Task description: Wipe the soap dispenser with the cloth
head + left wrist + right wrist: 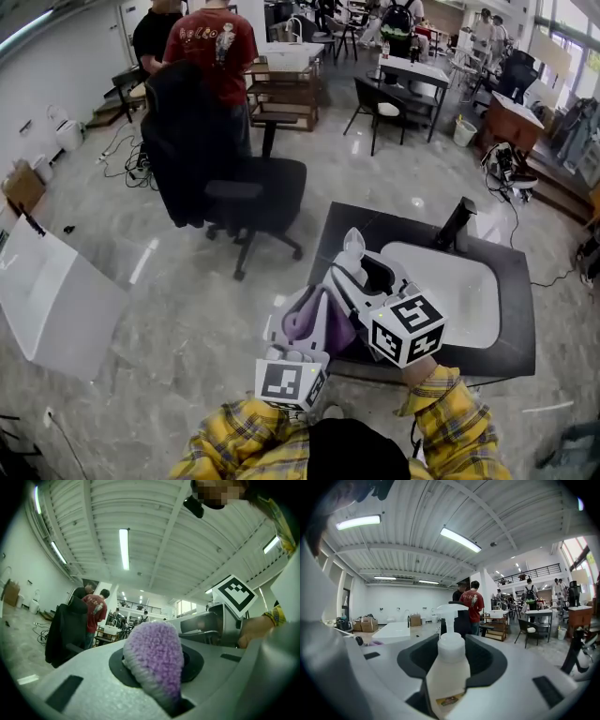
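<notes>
Two grippers reach out roughly level from yellow plaid sleeves [450, 422] at the head view's lower centre, side by side: the left gripper [311, 319] has its jaws pinched on the purple cloth [154, 660], while the right gripper [367, 277] has its jaws clamped round the upright dispenser [449, 672], just right of the cloth.

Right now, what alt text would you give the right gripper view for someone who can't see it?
A white soap dispenser with a pump top stands clamped between the grey jaws of the right gripper. Behind it are people, tables and chairs.
</notes>
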A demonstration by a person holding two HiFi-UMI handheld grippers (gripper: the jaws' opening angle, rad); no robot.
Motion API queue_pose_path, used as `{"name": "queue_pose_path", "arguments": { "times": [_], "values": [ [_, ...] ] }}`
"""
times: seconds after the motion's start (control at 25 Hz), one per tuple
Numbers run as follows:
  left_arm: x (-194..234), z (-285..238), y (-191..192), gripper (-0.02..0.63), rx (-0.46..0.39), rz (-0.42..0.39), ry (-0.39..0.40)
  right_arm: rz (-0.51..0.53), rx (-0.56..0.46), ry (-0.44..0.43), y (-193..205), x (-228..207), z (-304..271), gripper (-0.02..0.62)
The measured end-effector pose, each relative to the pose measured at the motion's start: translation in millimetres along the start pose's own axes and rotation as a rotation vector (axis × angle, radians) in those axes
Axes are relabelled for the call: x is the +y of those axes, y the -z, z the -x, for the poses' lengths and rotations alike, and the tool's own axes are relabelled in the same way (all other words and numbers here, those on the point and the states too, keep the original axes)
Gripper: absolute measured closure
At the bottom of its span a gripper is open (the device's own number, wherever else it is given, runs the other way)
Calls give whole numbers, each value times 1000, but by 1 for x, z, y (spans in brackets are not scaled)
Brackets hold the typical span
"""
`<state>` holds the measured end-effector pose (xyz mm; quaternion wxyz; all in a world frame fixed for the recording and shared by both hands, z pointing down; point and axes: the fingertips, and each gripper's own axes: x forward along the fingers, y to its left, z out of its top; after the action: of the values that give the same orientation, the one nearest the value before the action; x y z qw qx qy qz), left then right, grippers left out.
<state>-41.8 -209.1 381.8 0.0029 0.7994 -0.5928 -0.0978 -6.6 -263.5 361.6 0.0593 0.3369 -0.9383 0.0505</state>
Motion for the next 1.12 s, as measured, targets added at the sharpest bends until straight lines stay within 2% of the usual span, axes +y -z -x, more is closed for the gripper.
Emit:
{"name": "queue_pose_path", "arguments": {
  "times": [0.4, 0.72, 1.12],
  "values": [
    [-3, 10, 16, 549, 19, -9, -28, -28, -11, -2, 1, -2, -1, 430],
    [-9, 13, 53, 549, 124, -16, -19, -54, -10, 4, 1, -1, 0, 430],
    [-3, 20, 123, 549, 318, 16, 0, -43, -9, 13, 0, 0, -2, 428]
  ]
}}
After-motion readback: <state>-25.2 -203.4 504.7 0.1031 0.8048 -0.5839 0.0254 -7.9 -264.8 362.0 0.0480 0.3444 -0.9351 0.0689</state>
